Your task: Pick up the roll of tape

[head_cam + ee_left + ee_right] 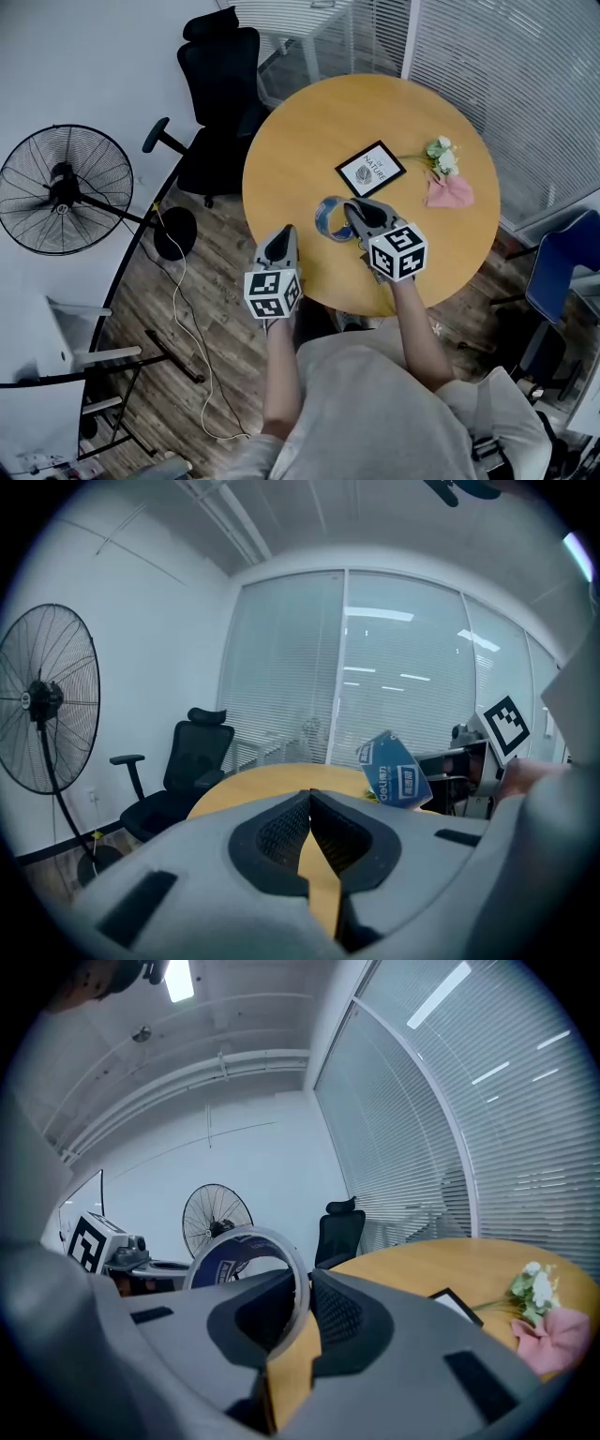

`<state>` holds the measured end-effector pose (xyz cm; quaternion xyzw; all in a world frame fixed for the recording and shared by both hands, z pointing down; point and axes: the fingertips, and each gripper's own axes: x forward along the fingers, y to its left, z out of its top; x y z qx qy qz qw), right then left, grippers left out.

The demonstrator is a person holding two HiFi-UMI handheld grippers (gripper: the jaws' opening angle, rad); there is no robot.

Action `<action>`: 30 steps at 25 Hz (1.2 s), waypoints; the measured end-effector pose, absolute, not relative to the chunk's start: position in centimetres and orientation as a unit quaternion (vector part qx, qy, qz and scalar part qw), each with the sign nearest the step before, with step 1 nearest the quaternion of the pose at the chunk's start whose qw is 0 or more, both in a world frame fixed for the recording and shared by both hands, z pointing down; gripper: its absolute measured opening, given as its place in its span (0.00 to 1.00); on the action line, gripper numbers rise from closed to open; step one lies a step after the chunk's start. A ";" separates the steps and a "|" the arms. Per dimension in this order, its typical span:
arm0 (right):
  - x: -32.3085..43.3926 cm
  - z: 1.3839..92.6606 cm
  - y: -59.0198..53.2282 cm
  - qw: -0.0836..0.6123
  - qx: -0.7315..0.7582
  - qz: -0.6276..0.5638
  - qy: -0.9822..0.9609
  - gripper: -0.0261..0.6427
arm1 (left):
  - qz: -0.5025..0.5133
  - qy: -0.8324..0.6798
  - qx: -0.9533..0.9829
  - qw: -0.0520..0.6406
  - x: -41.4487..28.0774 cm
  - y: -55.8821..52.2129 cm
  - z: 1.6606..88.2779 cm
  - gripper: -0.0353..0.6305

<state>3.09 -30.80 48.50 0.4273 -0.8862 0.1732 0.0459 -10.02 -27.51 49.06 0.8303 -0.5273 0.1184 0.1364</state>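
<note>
Two claws hover over the table (309,141). The right claw (305,1283) is clamped on the rim of the tape (246,1249), holding it upright above the tabletop. The left claw (309,806) is pressed together, empty.

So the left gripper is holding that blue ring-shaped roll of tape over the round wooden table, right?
No, the right gripper holds the blue ring-shaped roll of tape over the round wooden table; the right gripper view shows the roll clamped between its jaws. The left gripper is shut with nothing in it.
</note>
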 end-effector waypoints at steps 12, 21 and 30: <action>3.2 48.4 -30.6 0.040 0.424 0.173 -0.888 0.11 | 0.122 -0.523 0.833 0.133 -9.5 -27.2 49.1 0.07; 3.3 48.5 -30.3 0.040 0.419 0.178 -0.890 0.11 | 0.125 -0.521 0.834 0.134 -9.0 -27.2 49.1 0.07; 3.3 48.4 -30.4 0.038 0.416 0.176 -0.891 0.11 | 0.127 -0.525 0.831 0.133 -9.2 -27.2 49.3 0.07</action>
